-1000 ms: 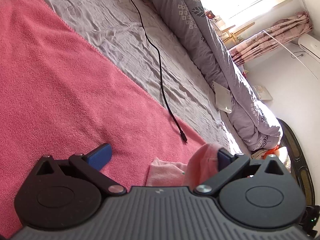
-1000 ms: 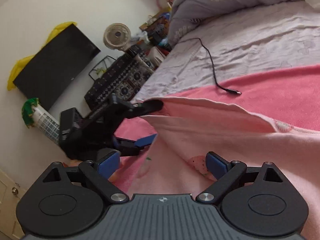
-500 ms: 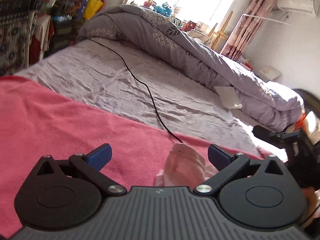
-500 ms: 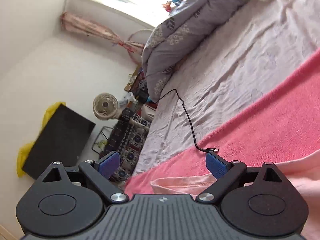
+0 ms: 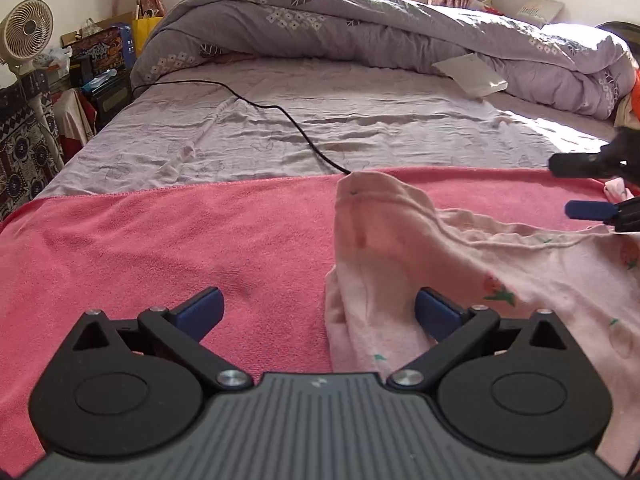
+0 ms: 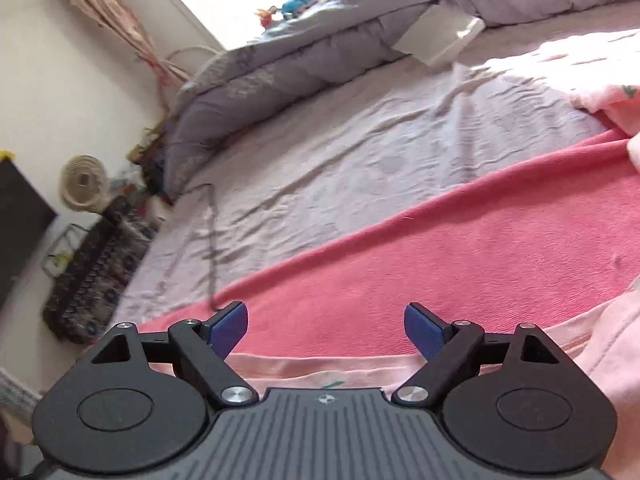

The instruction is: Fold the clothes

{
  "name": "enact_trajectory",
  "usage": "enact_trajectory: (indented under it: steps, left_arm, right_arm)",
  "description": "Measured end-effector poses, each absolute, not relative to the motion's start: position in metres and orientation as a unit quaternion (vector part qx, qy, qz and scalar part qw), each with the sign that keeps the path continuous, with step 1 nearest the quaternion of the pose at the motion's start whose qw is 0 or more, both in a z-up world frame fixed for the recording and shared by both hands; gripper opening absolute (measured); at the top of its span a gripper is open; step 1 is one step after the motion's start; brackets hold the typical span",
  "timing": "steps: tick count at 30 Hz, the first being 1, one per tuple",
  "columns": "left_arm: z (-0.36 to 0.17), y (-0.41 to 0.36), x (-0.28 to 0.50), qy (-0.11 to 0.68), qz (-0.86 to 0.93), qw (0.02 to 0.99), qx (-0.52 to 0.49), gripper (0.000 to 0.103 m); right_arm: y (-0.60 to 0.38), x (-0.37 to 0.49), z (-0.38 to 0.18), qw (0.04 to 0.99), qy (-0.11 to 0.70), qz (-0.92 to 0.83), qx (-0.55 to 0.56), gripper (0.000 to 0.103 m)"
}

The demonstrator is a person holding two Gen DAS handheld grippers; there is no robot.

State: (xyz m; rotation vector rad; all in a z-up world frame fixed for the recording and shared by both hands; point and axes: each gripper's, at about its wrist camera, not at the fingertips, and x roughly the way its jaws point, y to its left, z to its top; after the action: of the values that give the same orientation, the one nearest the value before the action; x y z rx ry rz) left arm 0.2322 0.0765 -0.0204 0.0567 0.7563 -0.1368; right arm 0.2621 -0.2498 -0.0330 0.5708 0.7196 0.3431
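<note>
A pale pink garment with a strawberry print point(image 5: 460, 264) lies rumpled on a red-pink towel point(image 5: 180, 248) spread over the bed. My left gripper point(image 5: 318, 312) is open and empty; the garment's left fold lies just ahead between its blue pads, nearer the right pad point(image 5: 434, 312). My right gripper point(image 5: 576, 188) shows at the right edge of the left wrist view, open, beside the garment's far hem. In the right wrist view the right gripper point(image 6: 326, 328) is open over the towel point(image 6: 440, 256), with the garment's edge point(image 6: 320, 368) under it.
A black charging cable point(image 5: 288, 120) runs across the grey sheet point(image 5: 360, 120) to the towel's edge. A bundled grey duvet point(image 5: 360, 28) and a white booklet point(image 5: 468, 74) lie at the back. A fan point(image 5: 26, 32) and clutter stand to the left of the bed.
Both grippers have swung round and let go of the garment, which now lies on the towel. The left view levelled out towards the duvet; the right one moved off to the garment's far edge.
</note>
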Motion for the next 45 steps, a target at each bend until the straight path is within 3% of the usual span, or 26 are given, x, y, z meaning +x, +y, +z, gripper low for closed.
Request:
enact_trajectory:
  steps: [3, 8, 9, 11, 12, 16, 17, 22, 27, 31, 34, 37, 40, 45]
  left_arm:
    - [-0.019, 0.08, 0.231, 0.363, -0.059, 0.93, 0.027, 0.103]
    - [-0.026, 0.077, 0.235, 0.365, -0.042, 0.929, 0.047, 0.103]
    - [-0.028, 0.077, 0.236, 0.365, -0.042, 0.929, 0.048, 0.103]
    - [-0.029, 0.079, 0.237, 0.364, -0.043, 0.929, 0.045, 0.103]
    - [-0.029, 0.08, 0.238, 0.364, -0.044, 0.929, 0.042, 0.103]
    - [-0.023, 0.083, 0.234, 0.347, -0.015, 0.937, 0.049, 0.103]
    - [-0.02, 0.083, 0.233, 0.341, -0.007, 0.939, 0.052, 0.103]
    - [0.005, 0.078, 0.207, 0.296, 0.044, 0.95, 0.086, 0.103]
    - [0.022, 0.063, 0.127, 0.23, 0.04, 0.964, 0.13, 0.103]
    - [0.012, 0.058, 0.097, 0.252, 0.006, 0.96, 0.119, 0.103]
    - [-0.026, 0.055, 0.11, 0.301, 0.063, 0.928, 0.209, 0.103]
    - [-0.025, 0.082, 0.106, 0.311, 0.042, 0.937, 0.155, 0.103]
    - [-0.005, 0.087, 0.109, 0.296, 0.149, 0.93, 0.158, 0.101]
    - [0.013, 0.055, 0.098, 0.284, 0.06, 0.951, 0.104, 0.102]
  right_arm:
    - [-0.242, 0.221, -0.017, 0.89, 0.345, 0.208, 0.216, 0.096]
    - [-0.243, 0.197, -0.032, 0.884, 0.408, 0.171, 0.149, 0.094]
    - [-0.252, 0.203, -0.033, 0.891, 0.402, 0.144, 0.155, 0.089]
    - [-0.272, 0.215, -0.035, 0.902, 0.388, 0.091, 0.166, 0.064]
    - [-0.279, 0.217, -0.034, 0.905, 0.382, 0.075, 0.173, 0.061]
    - [-0.27, 0.149, -0.004, 0.935, 0.323, 0.114, 0.095, 0.094]
    - [-0.268, 0.13, -0.004, 0.94, 0.315, 0.111, 0.069, 0.096]
    - [-0.31, 0.065, -0.033, 0.929, 0.37, -0.001, 0.007, 0.094]
    - [-0.321, 0.003, -0.01, 0.951, 0.309, -0.023, -0.008, 0.095]
    - [-0.301, 0.0, -0.01, 0.95, 0.31, 0.036, 0.003, 0.097]
    - [-0.302, 0.013, -0.035, 0.931, 0.364, 0.008, 0.007, 0.1]
    - [-0.333, -0.002, -0.045, 0.931, 0.359, 0.006, 0.068, 0.101]
    - [-0.334, -0.014, -0.039, 0.929, 0.367, -0.044, 0.013, 0.101]
    - [-0.3, -0.015, -0.03, 0.926, 0.36, -0.081, -0.083, 0.1]
